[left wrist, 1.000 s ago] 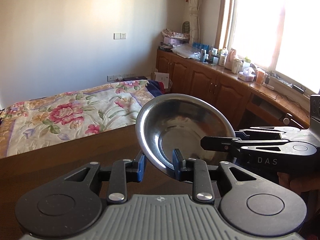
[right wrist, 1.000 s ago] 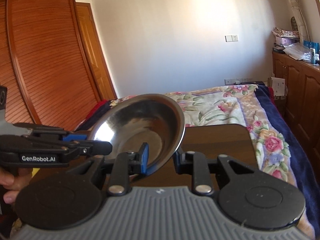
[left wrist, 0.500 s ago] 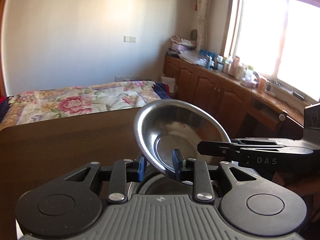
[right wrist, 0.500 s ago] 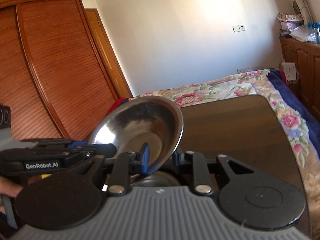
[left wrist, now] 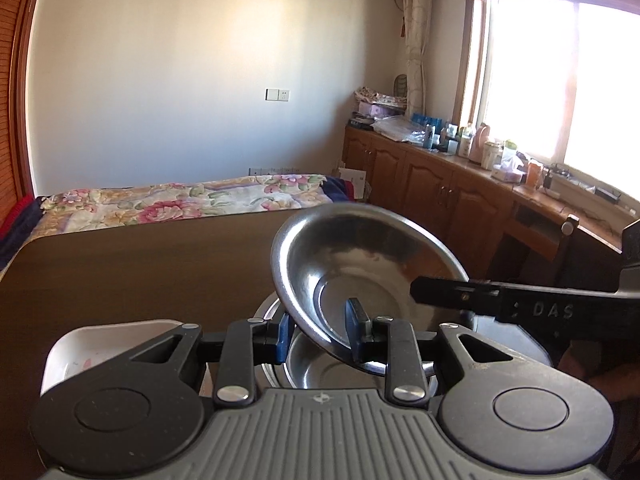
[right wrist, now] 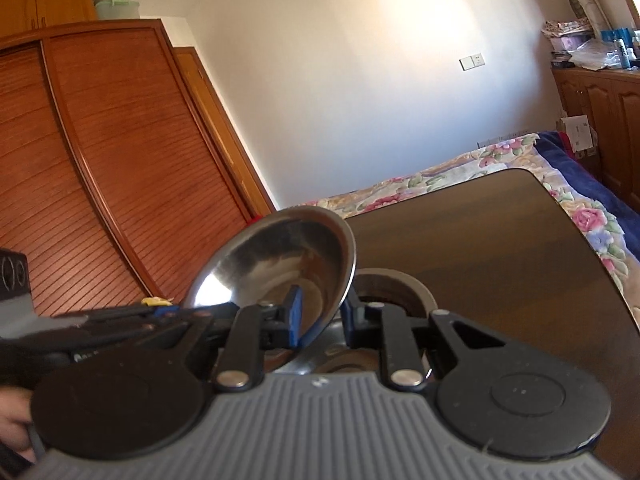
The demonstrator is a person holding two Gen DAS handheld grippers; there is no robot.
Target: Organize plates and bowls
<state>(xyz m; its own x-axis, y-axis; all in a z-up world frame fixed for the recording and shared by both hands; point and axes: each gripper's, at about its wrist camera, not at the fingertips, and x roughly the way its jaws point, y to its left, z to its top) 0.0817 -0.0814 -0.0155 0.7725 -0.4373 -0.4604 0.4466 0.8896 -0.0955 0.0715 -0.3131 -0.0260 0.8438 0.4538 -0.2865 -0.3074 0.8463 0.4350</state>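
Note:
A shiny steel bowl (left wrist: 368,276) (right wrist: 280,272) hangs tilted just above the dark wooden table (left wrist: 140,272) (right wrist: 500,260). My left gripper (left wrist: 320,328) is shut on its near rim, one pad inside and one outside. From the opposite side my right gripper (right wrist: 322,316) is shut on the rim too; it shows in the left wrist view as a black arm (left wrist: 500,304) coming in from the right. Directly under the held bowl a second steel bowl (left wrist: 332,368) (right wrist: 400,288) rests on the table, largely hidden. A white dish (left wrist: 92,352) lies to its left.
A bed with a floral cover (left wrist: 180,200) stands past the table's far edge. Wooden cabinets (left wrist: 440,192) with bottles run under the window on the right. A slatted wardrobe (right wrist: 100,180) fills the left side. A hand (right wrist: 12,420) holds the left gripper.
Both grippers have come down toward the table with the steel bowl between them. The second steel bowl and the white dish have come into view beneath it.

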